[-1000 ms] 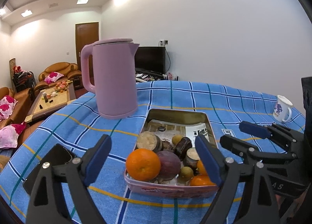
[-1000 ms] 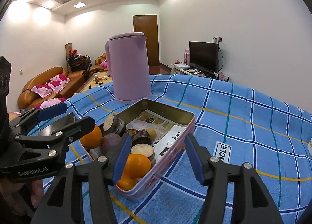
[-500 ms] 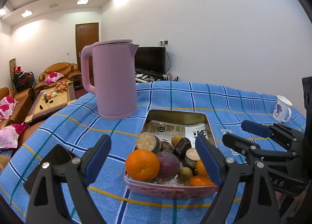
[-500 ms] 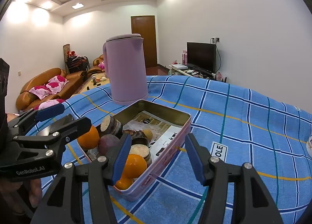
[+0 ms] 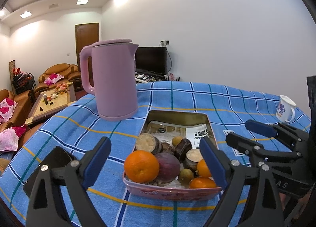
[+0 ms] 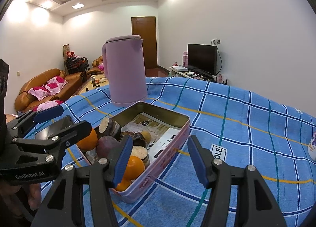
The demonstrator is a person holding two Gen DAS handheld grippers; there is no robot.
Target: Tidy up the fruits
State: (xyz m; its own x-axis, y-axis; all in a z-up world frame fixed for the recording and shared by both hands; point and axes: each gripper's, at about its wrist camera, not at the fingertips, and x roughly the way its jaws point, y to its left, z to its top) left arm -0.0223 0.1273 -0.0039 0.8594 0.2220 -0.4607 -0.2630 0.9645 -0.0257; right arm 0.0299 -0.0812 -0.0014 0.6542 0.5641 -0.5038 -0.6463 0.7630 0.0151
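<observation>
A pink metal tin sits on the blue checked tablecloth. Its near end holds an orange, a purple passion fruit, smaller oranges, small round yellow fruits and brown cut pieces. Printed paper lines its far end. My left gripper is open and empty, hovering just before the tin's near end. My right gripper is open and empty, over the tin's right side. Each gripper shows in the other's view, the right one and the left one.
A tall pink kettle stands just behind the tin. A black phone lies at the left table edge. A white floral mug stands far right. Beyond are sofas, a coffee table and a TV.
Both grippers have drawn back and risen slightly; the tin and kettle look a little farther away. Both stay open and empty. The fruits have not moved.
</observation>
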